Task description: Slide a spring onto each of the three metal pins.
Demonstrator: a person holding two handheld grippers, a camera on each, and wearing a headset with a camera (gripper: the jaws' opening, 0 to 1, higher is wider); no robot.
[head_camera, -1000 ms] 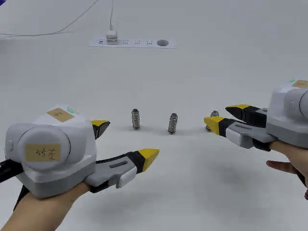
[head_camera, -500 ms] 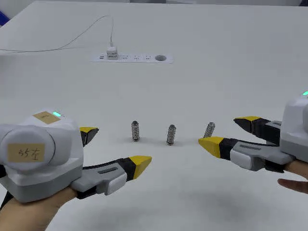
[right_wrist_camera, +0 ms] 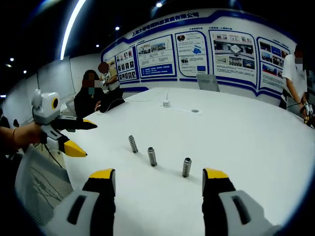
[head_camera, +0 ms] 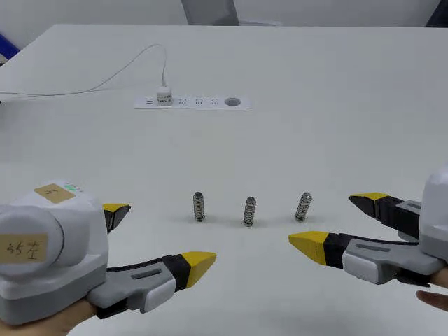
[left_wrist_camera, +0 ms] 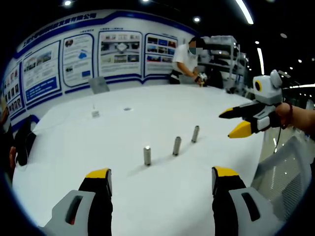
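Three metal pins stand in a row on the white table, each with a spring around it: the left one [head_camera: 199, 206], the middle one [head_camera: 250, 211] and the right one [head_camera: 303, 206]. The same row appears in the left gripper view [left_wrist_camera: 147, 155] [left_wrist_camera: 176, 146] [left_wrist_camera: 195, 133] and in the right gripper view [right_wrist_camera: 132, 143] [right_wrist_camera: 152, 156] [right_wrist_camera: 186, 167]. My left gripper [head_camera: 157, 234] hovers open at the near left, nothing between its yellow tips. At the near right my right gripper [head_camera: 339, 222] is open and holds nothing, a short way from the right pin.
A white power strip [head_camera: 191, 102] with a plugged-in adapter [head_camera: 164, 95] and cable lies at the back of the table. A chair [head_camera: 210, 12] stands behind the far edge. People stand and sit around the table [left_wrist_camera: 186, 56] [right_wrist_camera: 90, 93].
The head camera has tilted up and back, showing more of the far table. Both grippers sit lower and nearer to me, and the right one has drawn away from the right pin.
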